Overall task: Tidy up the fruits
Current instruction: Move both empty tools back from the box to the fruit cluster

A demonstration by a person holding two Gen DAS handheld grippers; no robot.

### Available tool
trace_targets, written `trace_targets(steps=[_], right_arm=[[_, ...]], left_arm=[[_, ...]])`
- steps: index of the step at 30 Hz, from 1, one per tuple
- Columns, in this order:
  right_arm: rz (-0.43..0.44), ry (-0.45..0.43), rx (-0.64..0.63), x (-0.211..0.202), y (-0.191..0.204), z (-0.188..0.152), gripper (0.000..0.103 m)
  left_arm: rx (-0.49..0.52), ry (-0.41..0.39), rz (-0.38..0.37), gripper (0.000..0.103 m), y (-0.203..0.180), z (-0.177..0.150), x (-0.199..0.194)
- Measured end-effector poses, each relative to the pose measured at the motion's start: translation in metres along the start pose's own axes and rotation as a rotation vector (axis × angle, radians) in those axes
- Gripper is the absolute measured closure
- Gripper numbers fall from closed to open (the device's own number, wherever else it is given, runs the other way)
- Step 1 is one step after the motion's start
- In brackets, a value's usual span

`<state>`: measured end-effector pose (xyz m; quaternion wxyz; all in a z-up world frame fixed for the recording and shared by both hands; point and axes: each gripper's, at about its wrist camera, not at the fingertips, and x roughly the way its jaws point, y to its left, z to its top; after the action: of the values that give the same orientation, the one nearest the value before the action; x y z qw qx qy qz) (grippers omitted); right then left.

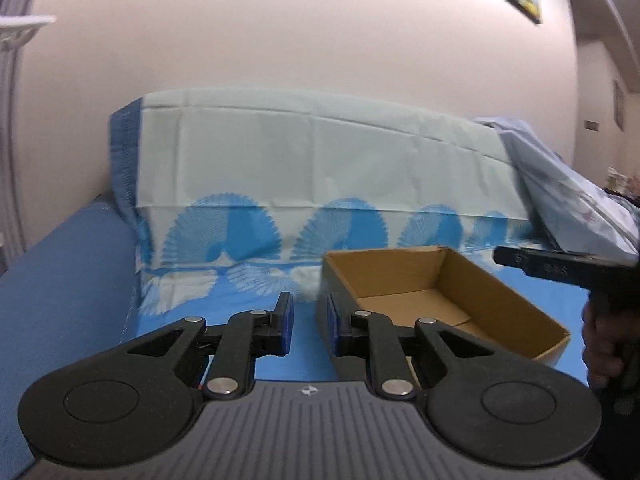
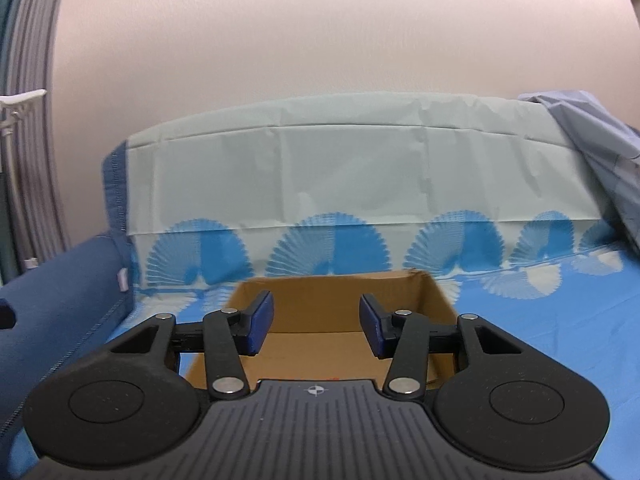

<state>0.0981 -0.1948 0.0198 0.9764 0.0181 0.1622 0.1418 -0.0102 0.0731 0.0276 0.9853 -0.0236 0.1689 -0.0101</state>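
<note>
No fruit showing yet; open brown cardboard box (image 2: 340, 320) sitting empty. Left gripper (image 1: 310, 320) nearly closed, holding nothing; right gripper (image 2: 316, 326) partly open, empty. Sorting apparently still remaining.

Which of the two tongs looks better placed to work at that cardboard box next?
The right tongs, probably. They point straight into the open cardboard box, jaws apart with nothing between them. The left tongs sit off the box's left corner, jaws nearly closed and empty. No fruit shows in either view.
</note>
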Motion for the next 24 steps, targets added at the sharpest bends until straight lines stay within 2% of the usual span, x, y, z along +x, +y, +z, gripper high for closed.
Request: trace_targets(steps=[3,8,13,17,20,24], right_arm=[[0.049,0.007,-0.012,-0.003,0.015,-0.003,0.053],[0.14,0.022,-0.062,-0.006,0.048,-0.008,0.053],[0.226,0.047,-0.127,-0.004,0.08,-0.015,0.054],[0.306,0.086,-0.188,0.003,0.106,-0.024,0.059],[0.364,0.122,-0.241,0.011,0.128,-0.033,0.06],[0.412,0.201,-0.296,0.025,0.155,-0.048,0.061]], left_arm=[[-0.04,0.004,0.015,0.084,0.009,0.004,-0.004],[-0.036,0.042,0.06,0.084,0.023,-0.005,-0.009],[-0.177,0.124,0.147,0.084,0.073,-0.039,0.003],[-0.26,0.21,0.209,0.084,0.103,-0.063,0.016],[-0.306,0.245,0.203,0.084,0.118,-0.066,0.023],[-0.273,0.292,0.19,0.084,0.114,-0.067,0.04]])
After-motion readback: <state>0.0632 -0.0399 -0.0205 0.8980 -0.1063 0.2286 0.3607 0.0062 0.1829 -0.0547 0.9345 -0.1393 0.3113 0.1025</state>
